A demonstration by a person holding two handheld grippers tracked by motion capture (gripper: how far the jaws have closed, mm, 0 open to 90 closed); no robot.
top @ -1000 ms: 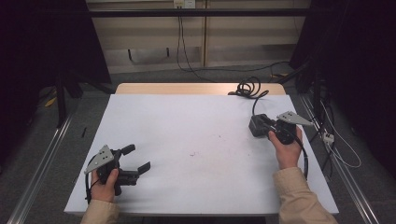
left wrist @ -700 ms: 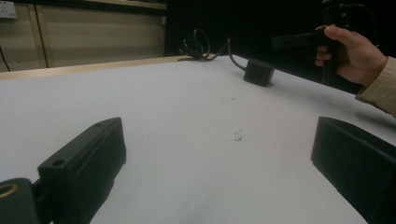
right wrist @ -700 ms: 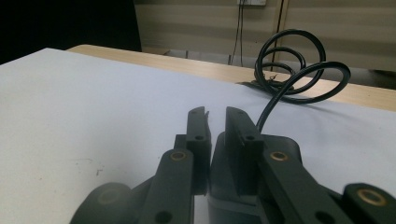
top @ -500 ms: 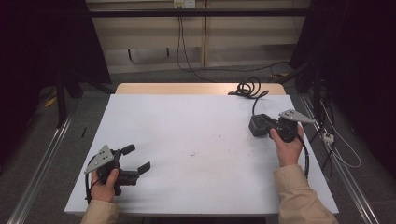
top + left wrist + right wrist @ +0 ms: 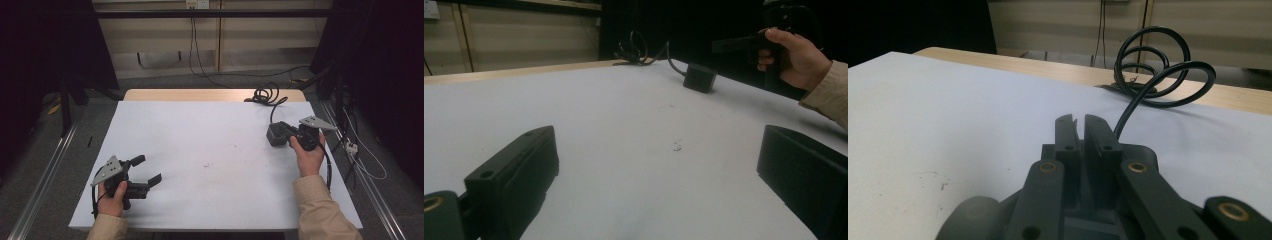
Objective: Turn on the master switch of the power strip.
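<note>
My left gripper [image 5: 149, 168] rests at the near left of the white table [image 5: 200, 125], held by a hand, jaws wide open and empty; in its own view my left gripper [image 5: 659, 175] frames bare tabletop. My right gripper [image 5: 287, 130] is held at the right side, pointing left, just above and beside a small black adapter box [image 5: 275, 136]. In its own view my right gripper [image 5: 1079, 121] has its jaws together with nothing seen between them. The adapter box [image 5: 699, 77] also sits below the far hand in the left gripper view.
A black cable coil [image 5: 265, 95] lies at the table's far right on the wooden edge [image 5: 200, 95], running to the adapter; the coil [image 5: 1153, 65] loops just beyond the right jaws. Small dark specks [image 5: 207, 164] mark the middle of the table.
</note>
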